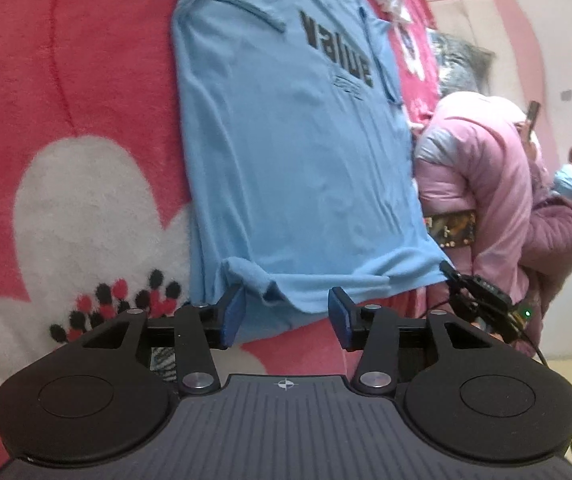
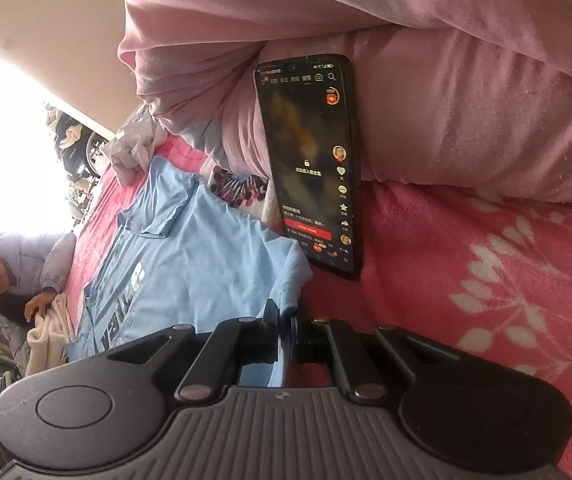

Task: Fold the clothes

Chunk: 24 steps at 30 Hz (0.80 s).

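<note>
**Blue shirt laid flat, first fold barely begun**

A light blue shirt [image 1: 298, 152] lies spread face up on a pink flowered blanket [image 1: 65, 80], its dark chest lettering showing. The left tongs [image 1: 286, 316] stand released at the shirt's bottom hem; the hem lies between the blue pads, which do not press it. The right tongs [image 2: 283, 320] are clenched on a bunched corner of the same hem. A phone [image 2: 310, 164] with a lit screen leans on a pink quilt [image 2: 466, 120] just beside the shirt. People in padded jackets sit near the bed. The sleeves look tucked in, but the body is not yet folded over, so most of the folding seems left.
</note>
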Each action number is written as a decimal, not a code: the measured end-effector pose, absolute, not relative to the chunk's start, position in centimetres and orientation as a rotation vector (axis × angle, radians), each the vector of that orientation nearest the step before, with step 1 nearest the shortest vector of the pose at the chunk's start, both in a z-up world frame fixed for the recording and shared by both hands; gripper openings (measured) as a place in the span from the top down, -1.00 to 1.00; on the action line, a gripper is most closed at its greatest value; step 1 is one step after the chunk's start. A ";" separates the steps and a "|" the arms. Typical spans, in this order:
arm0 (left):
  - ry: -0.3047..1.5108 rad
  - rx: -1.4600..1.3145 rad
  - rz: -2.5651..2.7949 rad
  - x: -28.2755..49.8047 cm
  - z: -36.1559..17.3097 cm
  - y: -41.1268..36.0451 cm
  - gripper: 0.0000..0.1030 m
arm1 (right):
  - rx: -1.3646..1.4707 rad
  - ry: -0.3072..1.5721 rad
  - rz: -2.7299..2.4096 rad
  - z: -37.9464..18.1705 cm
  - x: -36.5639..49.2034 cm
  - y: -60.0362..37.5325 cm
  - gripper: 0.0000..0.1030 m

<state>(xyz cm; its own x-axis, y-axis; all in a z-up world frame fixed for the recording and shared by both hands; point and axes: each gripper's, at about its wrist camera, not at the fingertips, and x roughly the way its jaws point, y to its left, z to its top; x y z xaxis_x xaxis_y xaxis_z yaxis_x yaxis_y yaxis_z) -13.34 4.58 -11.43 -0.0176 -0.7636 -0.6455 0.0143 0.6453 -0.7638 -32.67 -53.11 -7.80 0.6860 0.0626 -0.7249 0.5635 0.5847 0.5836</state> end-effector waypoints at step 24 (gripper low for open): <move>1.660 -0.527 -0.549 -12.6 -12.9 2.4 0.91 | 0.904 0.765 -0.334 -8.0 -32.3 -53.3 0.88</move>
